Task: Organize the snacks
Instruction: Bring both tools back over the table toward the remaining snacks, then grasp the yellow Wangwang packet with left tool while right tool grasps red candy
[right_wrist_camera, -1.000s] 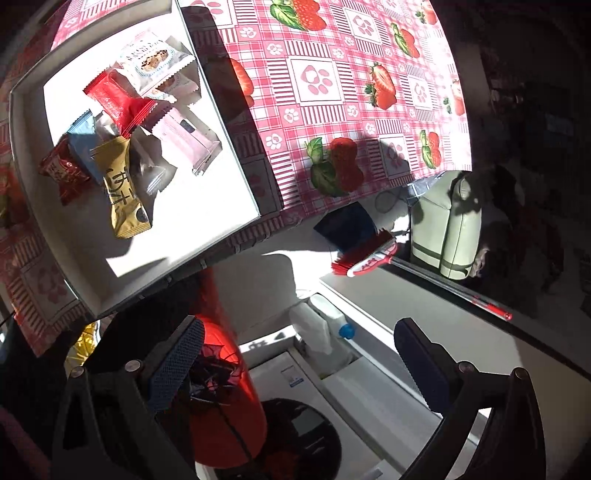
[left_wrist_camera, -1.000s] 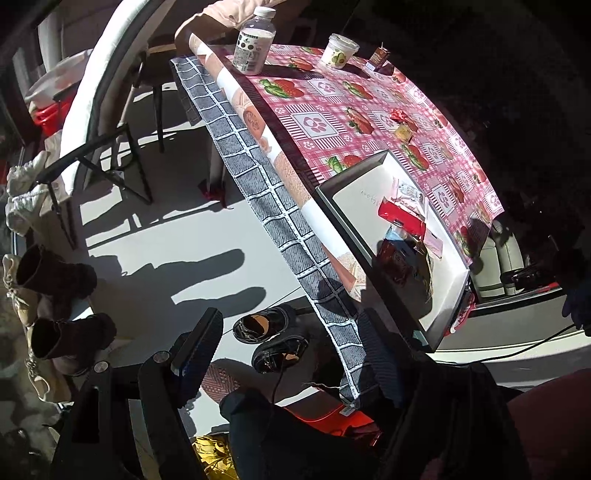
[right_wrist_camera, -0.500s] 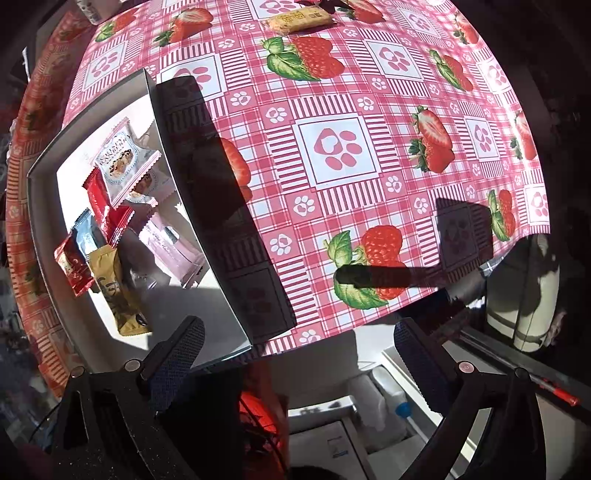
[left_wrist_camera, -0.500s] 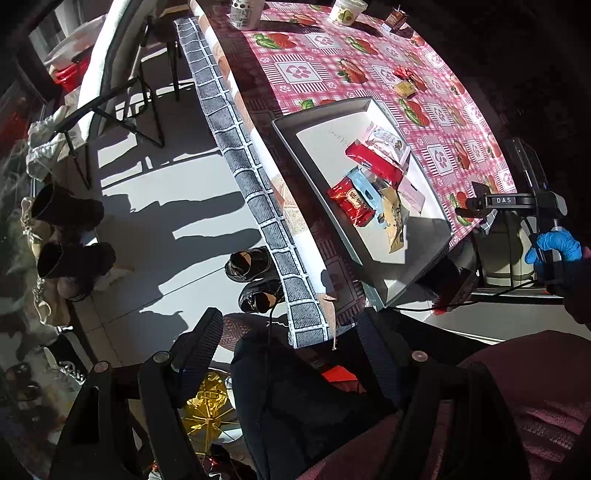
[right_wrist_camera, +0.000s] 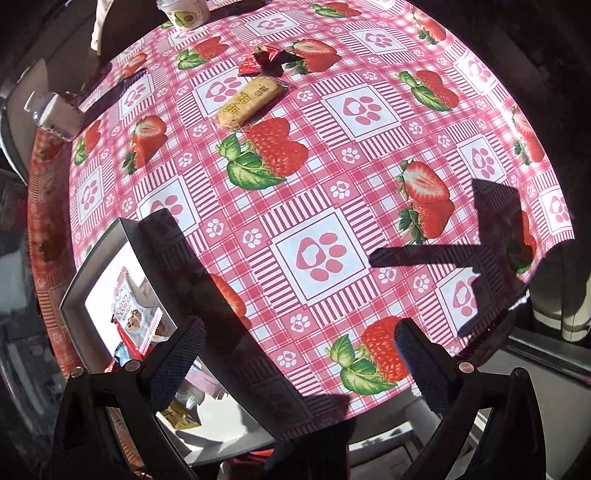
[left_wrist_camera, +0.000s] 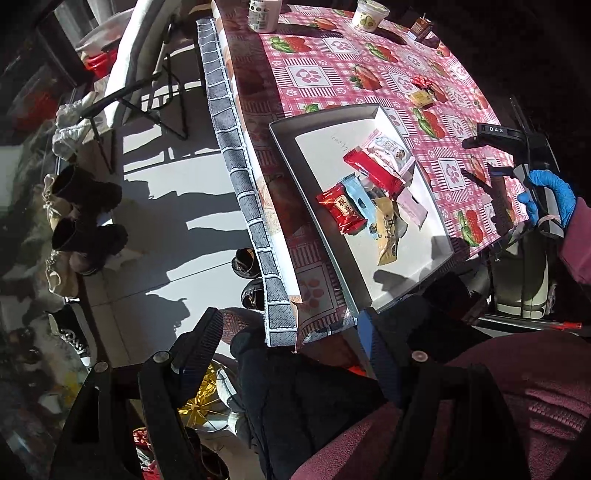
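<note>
Filling up nicely, that tray [left_wrist_camera: 282, 147] — a whole cluster of packets already sits in it near the front edge of the surface [right_wrist_camera: 325, 155]: a white biscuit pack [left_wrist_camera: 391, 149], a long red bar [left_wrist_camera: 373, 170], a small red packet [left_wrist_camera: 341, 208], a blue one [left_wrist_camera: 360, 199], a tan one [left_wrist_camera: 386, 236] and a pink one [left_wrist_camera: 413, 210], overlapping in a loose heap and not set in rows.

Two snacks are left out on the cloth, well apart from the tray — a yellow bar [right_wrist_camera: 249, 99] and, just beside it at the far end, a crumpled red wrapper [right_wrist_camera: 262, 61]. A cup [right_wrist_camera: 184, 14] and a bottle [right_wrist_camera: 55, 112] stand farther back; whether they count as snacks to be put away, I can't say.

Right tool [right_wrist_camera: 295, 358] hangs over the bare cloth between tray and yellow bar, jaws wide apart, nothing between them. Left tool [left_wrist_camera: 291, 354] is off the near end of the surface, over the person's lap and the floor, also spread wide and empty.

So by my reckoning most of the job is done — two pieces to fetch, the yellow bar looking the likeliest next for the right tool, and perhaps some tidying of the heap after that.
</note>
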The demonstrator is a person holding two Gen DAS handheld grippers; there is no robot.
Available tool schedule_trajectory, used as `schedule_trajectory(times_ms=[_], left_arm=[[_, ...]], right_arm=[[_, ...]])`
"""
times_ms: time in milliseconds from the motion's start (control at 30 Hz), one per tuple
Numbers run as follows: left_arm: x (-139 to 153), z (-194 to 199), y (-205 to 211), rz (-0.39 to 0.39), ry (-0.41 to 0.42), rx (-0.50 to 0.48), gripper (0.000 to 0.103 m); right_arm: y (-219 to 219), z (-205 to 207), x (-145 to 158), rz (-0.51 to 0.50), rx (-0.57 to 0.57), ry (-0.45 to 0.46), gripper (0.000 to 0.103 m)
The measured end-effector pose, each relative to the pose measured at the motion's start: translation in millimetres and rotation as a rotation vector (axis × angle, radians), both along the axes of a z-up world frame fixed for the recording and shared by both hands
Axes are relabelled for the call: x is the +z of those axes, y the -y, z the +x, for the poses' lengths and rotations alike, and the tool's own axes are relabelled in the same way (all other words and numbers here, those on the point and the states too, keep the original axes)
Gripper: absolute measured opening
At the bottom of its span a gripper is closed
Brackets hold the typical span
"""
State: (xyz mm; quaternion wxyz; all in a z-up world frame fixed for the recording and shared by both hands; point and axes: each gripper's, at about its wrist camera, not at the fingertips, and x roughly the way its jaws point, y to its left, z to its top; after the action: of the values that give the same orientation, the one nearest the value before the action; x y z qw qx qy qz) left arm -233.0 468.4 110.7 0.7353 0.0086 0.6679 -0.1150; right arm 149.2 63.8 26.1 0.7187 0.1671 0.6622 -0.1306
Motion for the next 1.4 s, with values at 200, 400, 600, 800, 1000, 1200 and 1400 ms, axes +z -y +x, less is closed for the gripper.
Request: schedule_trajectory(times_ms=[200, 400, 600, 800, 1000, 1200, 1400], left_arm=[[22, -9, 22, 0.092, -0.007, 0.291, 0.079], [38, -25, 18, 0.122, 0.032, 0.39, 0.079], [22, -11, 27, 0.056, 0.024, 0.286, 0.079], [15, 14, 79, 0.019, 0.006, 0.122, 0.079], [4, 29, 153, 0.081, -0.029, 0.209, 0.079], [12, 47, 221, 0.11, -0.05, 0.247, 0.079], [7, 86, 263, 0.135, -0.043, 0.164, 0.079]], right_arm=[[32, 51, -54, 0.026, 0.127, -0.103, 0.103], [34, 49, -100, -0.043, 0.219, -0.196, 0.103], [42, 39, -109, 0.002, 0.163, -0.18, 0.103], [56, 50, -114, 0.073, 0.081, -0.308, 0.103], [84, 139, -45, 0.129, 0.109, 0.032, 0.103], [110, 218, -50, 0.288, 0.009, 0.06, 0.103], [76, 269, -67, 0.309, 0.033, 0.031, 0.101]])
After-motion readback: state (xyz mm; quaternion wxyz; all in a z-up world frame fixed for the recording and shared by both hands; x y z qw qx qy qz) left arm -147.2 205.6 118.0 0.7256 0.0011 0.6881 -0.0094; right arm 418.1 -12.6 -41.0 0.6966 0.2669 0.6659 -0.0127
